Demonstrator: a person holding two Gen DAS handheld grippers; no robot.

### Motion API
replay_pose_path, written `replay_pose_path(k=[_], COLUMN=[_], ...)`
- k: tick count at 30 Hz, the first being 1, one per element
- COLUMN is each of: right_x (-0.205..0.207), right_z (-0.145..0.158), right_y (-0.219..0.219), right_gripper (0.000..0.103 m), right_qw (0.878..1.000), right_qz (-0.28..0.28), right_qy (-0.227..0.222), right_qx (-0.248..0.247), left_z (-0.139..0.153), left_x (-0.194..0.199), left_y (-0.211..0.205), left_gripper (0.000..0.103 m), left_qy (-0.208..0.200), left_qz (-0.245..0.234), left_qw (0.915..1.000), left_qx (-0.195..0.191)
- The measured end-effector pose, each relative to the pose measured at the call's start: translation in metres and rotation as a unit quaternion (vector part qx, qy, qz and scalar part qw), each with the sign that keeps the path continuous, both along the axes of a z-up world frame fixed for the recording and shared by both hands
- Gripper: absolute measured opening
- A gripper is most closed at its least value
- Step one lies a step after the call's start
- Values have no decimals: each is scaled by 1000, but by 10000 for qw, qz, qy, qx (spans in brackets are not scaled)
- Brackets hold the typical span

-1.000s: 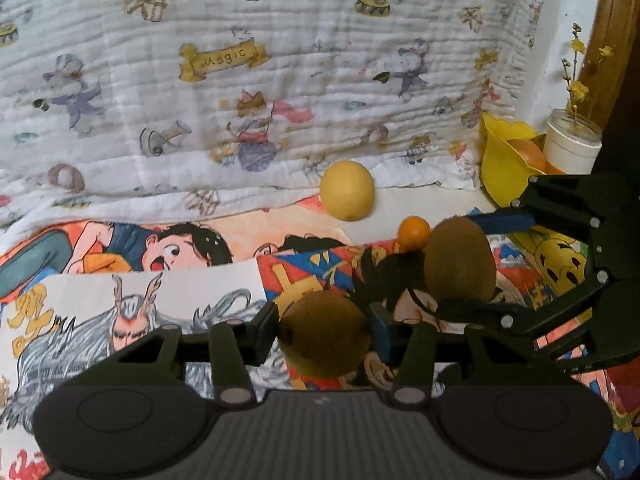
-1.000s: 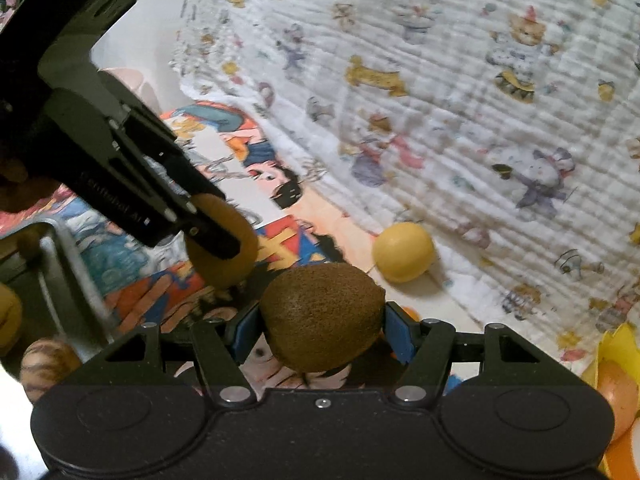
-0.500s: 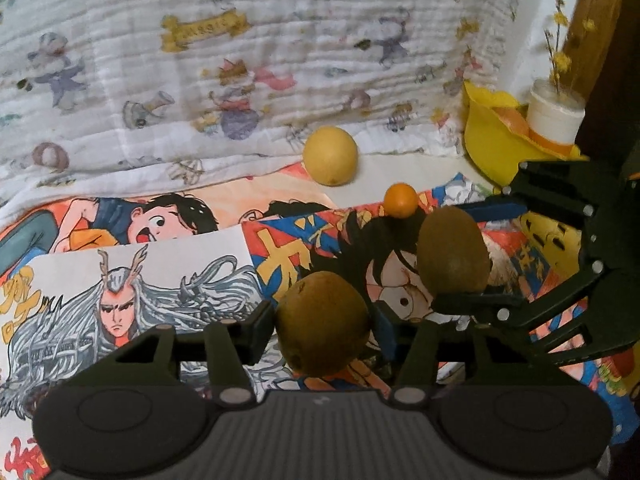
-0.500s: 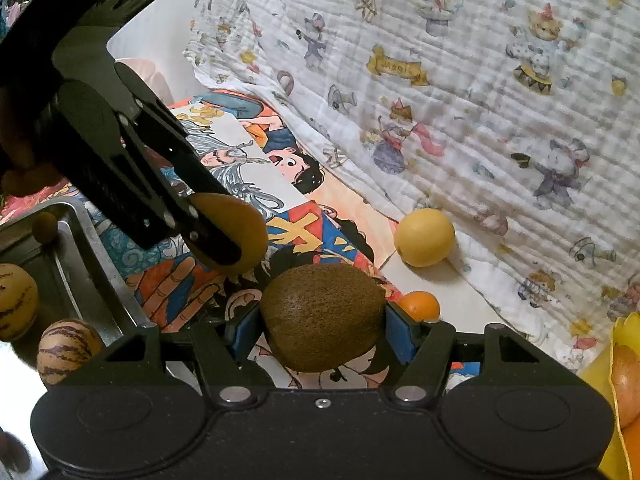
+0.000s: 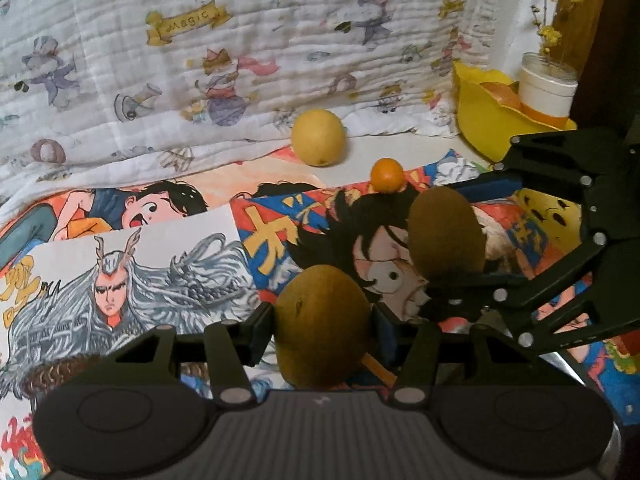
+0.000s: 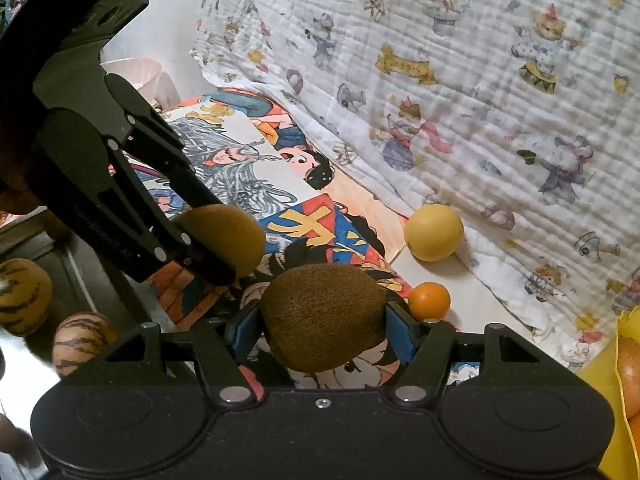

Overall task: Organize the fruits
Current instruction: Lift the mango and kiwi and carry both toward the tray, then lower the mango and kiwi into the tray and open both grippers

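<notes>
Left gripper (image 5: 322,330): jaws had just eased wider, pads still pinching a kiwi (image 5: 322,326) above the cartoon mat (image 5: 160,264).
Right gripper (image 6: 322,322): clamped on a second kiwi (image 6: 322,316), close beside the left one.
Risk: with the left hold loosened, its fuzzy oval kiwi could slip and roll across the mat; the two tools could knock together.
Left view only: white cup of yellow flowers (image 5: 546,88), yellow bowl (image 5: 484,128).
Right view only: metal tray (image 6: 76,264) with striped fruits (image 6: 82,340).
Both views: lemon (image 5: 318,137), small orange (image 5: 386,175) loose by the blanket (image 5: 240,60).
</notes>
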State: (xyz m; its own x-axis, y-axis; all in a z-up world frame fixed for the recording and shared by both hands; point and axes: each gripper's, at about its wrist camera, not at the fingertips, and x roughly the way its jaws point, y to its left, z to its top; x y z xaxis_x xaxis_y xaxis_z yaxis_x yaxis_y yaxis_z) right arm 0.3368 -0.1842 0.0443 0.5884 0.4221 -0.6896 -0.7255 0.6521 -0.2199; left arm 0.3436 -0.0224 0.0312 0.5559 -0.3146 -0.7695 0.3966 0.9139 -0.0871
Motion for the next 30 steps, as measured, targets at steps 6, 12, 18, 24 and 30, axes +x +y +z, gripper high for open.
replay_pose_path(k=[6,12,18,24,30], right_x=[-20,-48,-76,-98,-117], right_z=[9,11,3,-2,-8], right_y=[-2,-5,-6,-10,-14], right_gripper=[66,66,66,66,67], right_qw=[9999,9997,9995,9996,9996], right_qz=[83,202,322,265,246], right_qy=[-67,-73,-19,35,144], right_qx=[49,94,31,18,-1], left_z=[12,23,26,23,15], left_x=[-22,-49,-81,-105,-120], left_y=[3,20,37,47,53], left_gripper=[57,57,57,57,57], left_qy=[-40,-88,-140,-166,-153], left_qz=[53,302,544,697,809], left_qw=[10000,9994,9981,9970,9958], left_qx=[-47,-121,-240,-308,-404])
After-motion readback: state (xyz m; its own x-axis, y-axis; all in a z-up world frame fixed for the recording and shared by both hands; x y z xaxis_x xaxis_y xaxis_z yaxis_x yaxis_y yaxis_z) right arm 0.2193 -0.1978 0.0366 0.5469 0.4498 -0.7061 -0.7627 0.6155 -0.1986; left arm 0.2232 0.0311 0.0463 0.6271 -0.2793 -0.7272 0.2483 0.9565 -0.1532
